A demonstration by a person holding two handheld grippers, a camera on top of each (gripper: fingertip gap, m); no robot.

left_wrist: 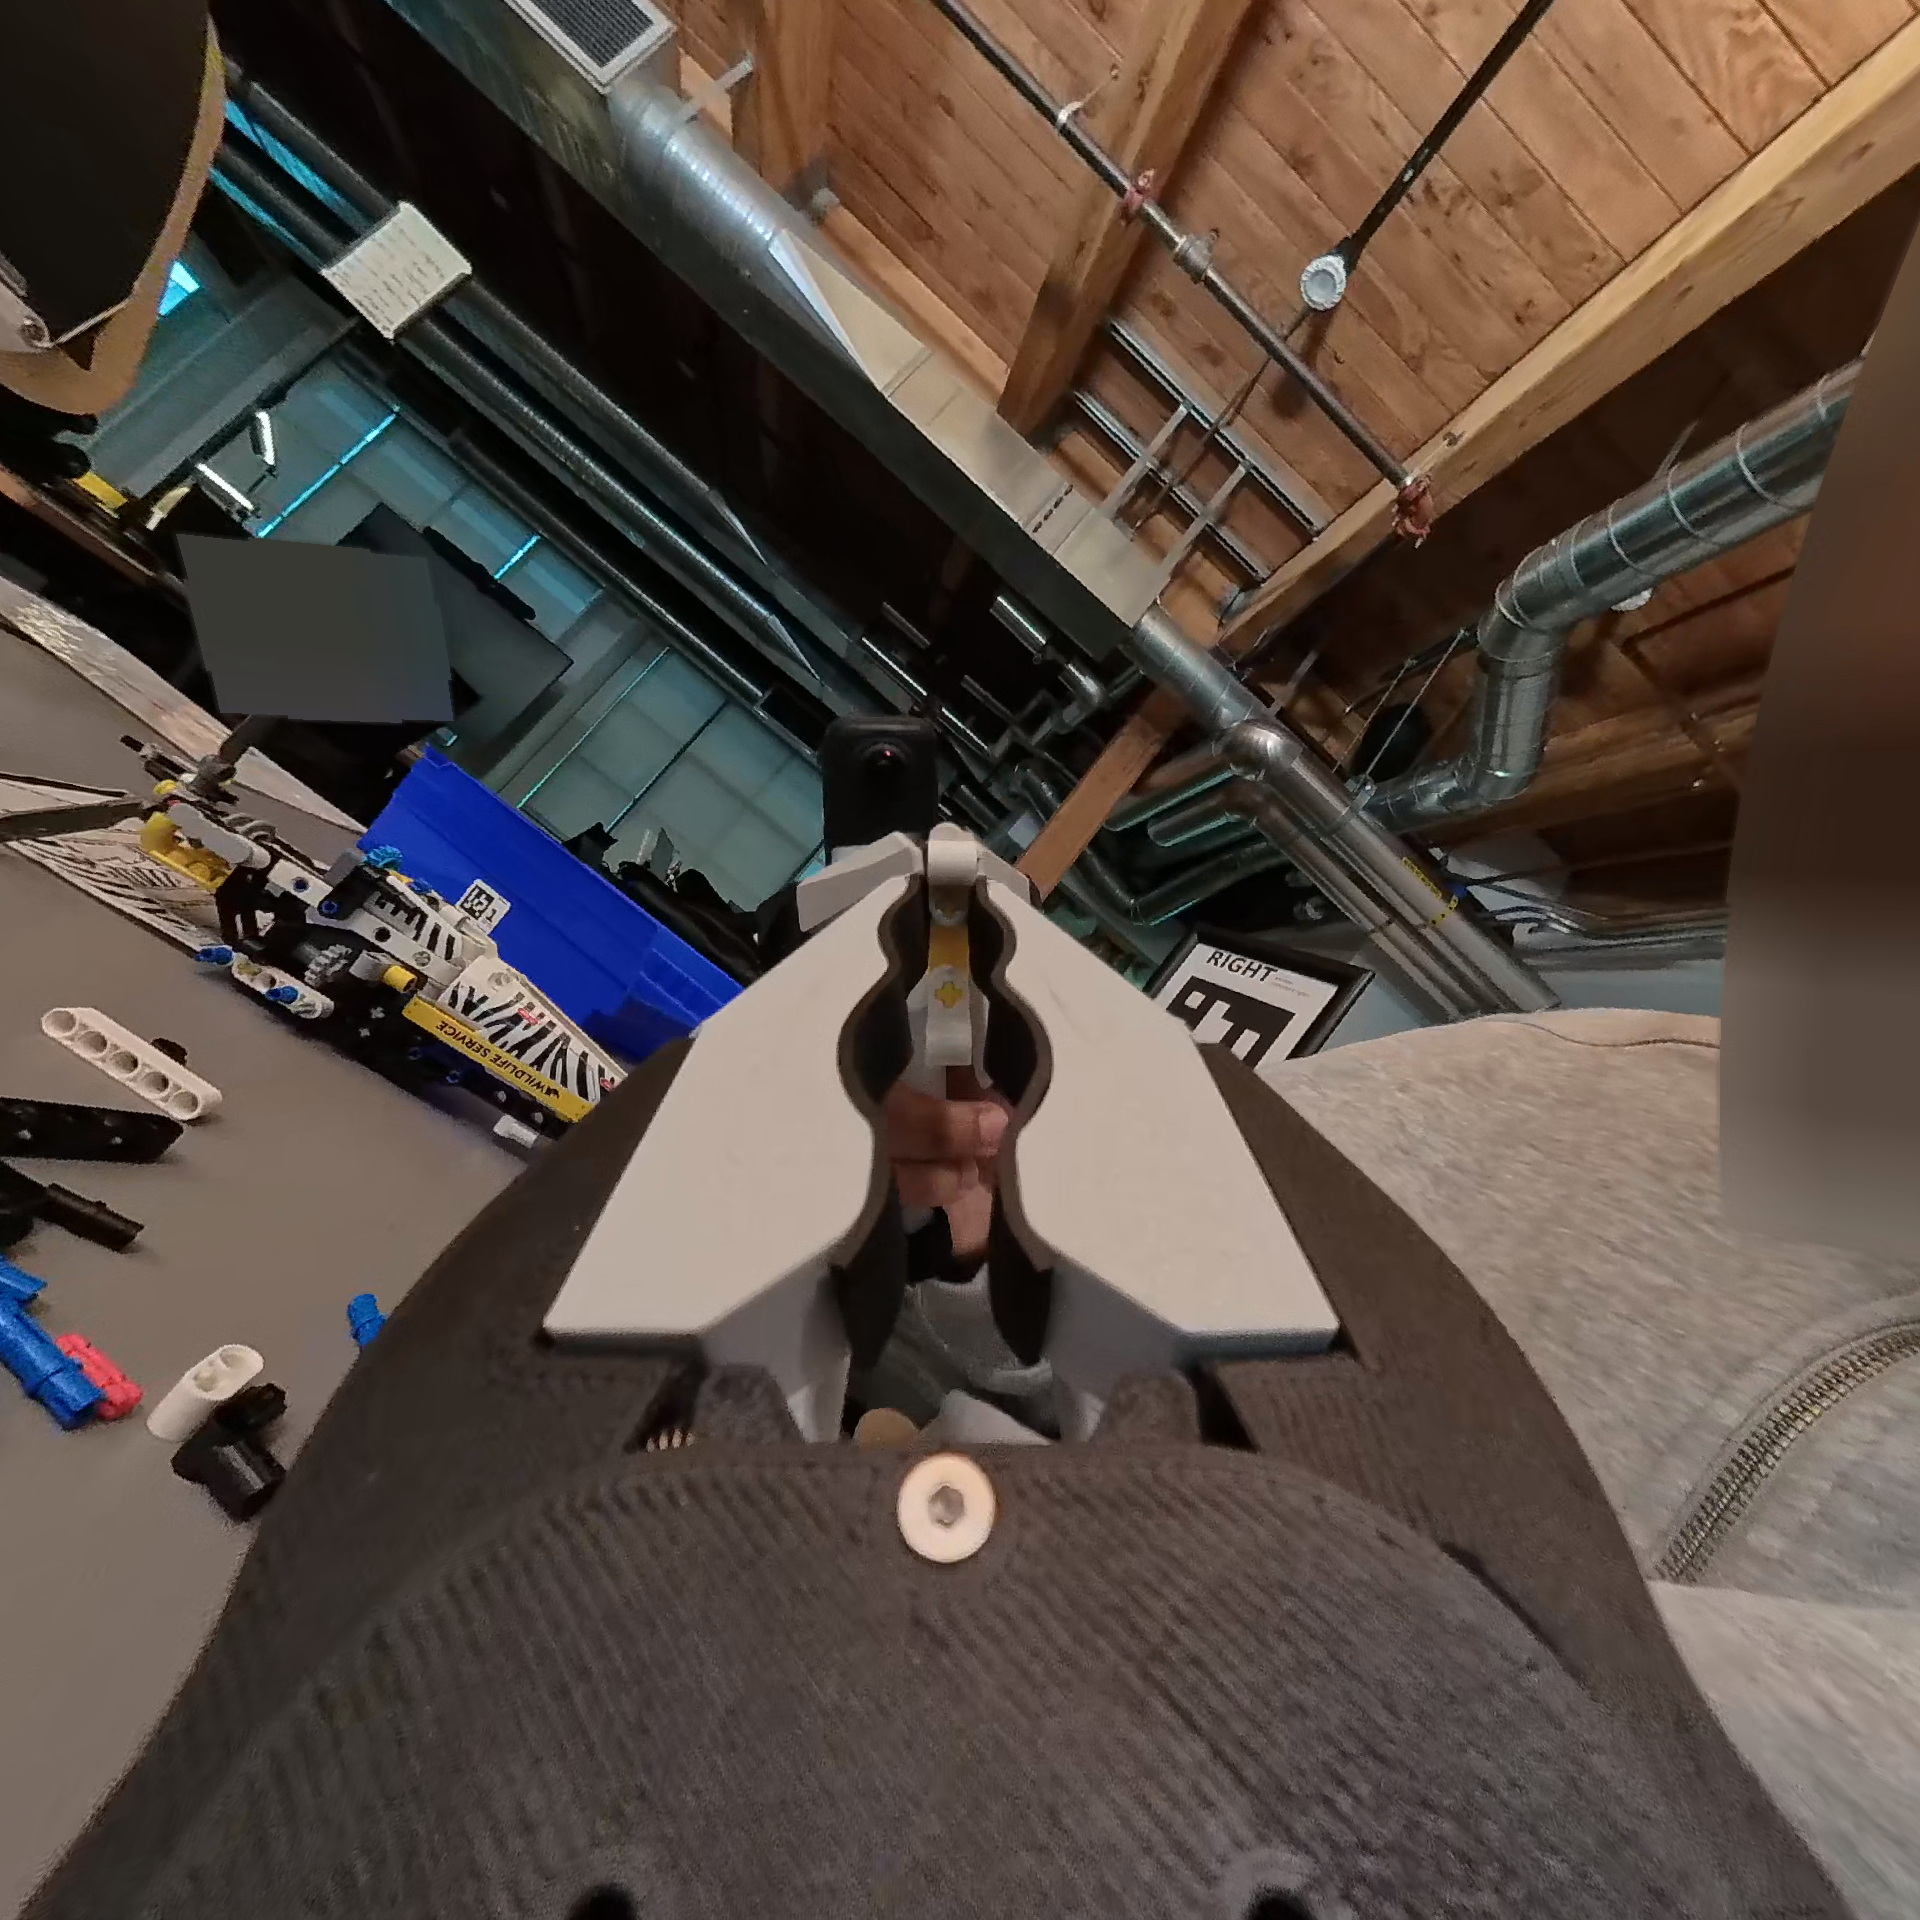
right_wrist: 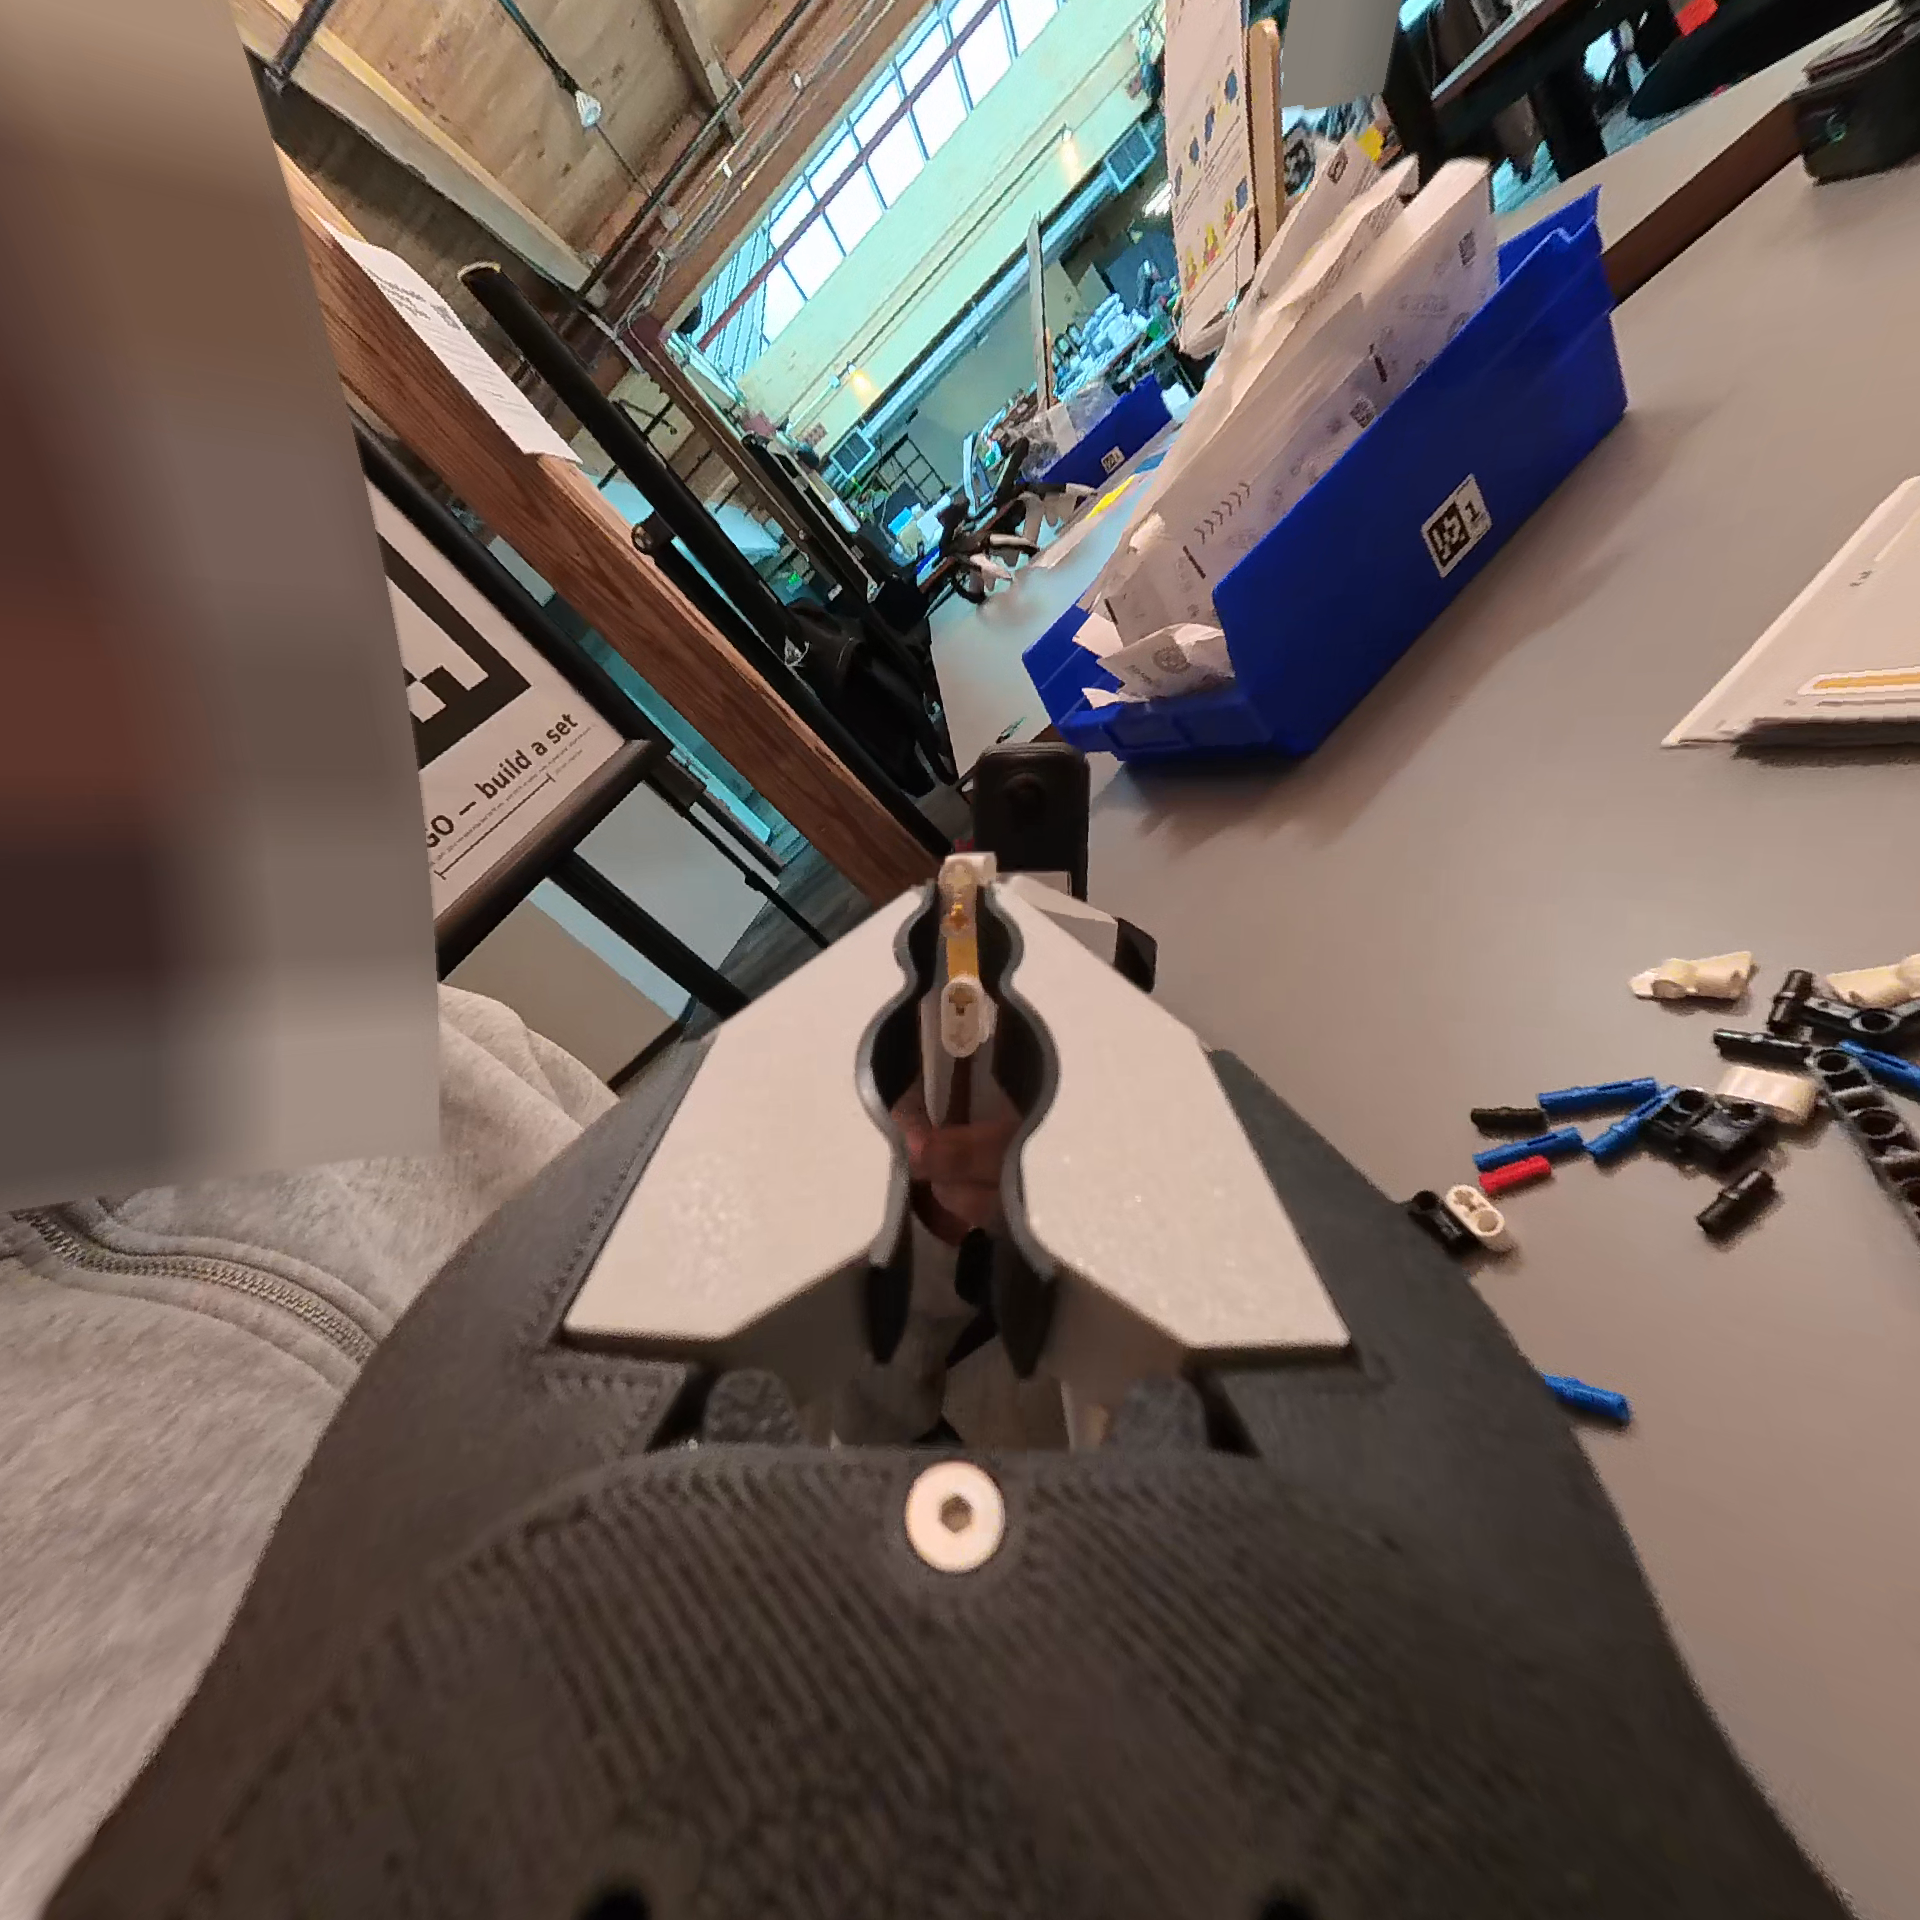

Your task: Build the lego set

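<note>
A: Where the ribbed black housing narrows, what is the left gripper (left_wrist: pixel 948 862) doing?

B: Its smooth grey fingers (left_wrist: pixel 790 1122) are pinched on a slim white-and-yellow lego piece (left_wrist: pixel 948 987) at twelve o'clock. The right gripper (right_wrist: pixel 961 883) meets it tip to tip, clamped on the same piece (right_wrist: pixel 961 997).

A: And beside them?

B: A grey fleece sleeve (left_wrist: pixel 1507 1195) at three o'clock. At nine o'clock, on the matte grey table (left_wrist: pixel 312 1195), lie a white holed beam (left_wrist: pixel 130 1062), a black beam (left_wrist: pixel 83 1130) and blue pins (left_wrist: pixel 42 1356).

A: Farther out?

B: The zebra-striped lego helicopter (left_wrist: pixel 416 966) at ten o'clock, a glossy blue bin (left_wrist: pixel 561 914) behind it. In the right wrist view, loose pieces (right_wrist: pixel 1704 1112) sit at three o'clock, a booklet (right_wrist: pixel 1808 644) at two.
</note>
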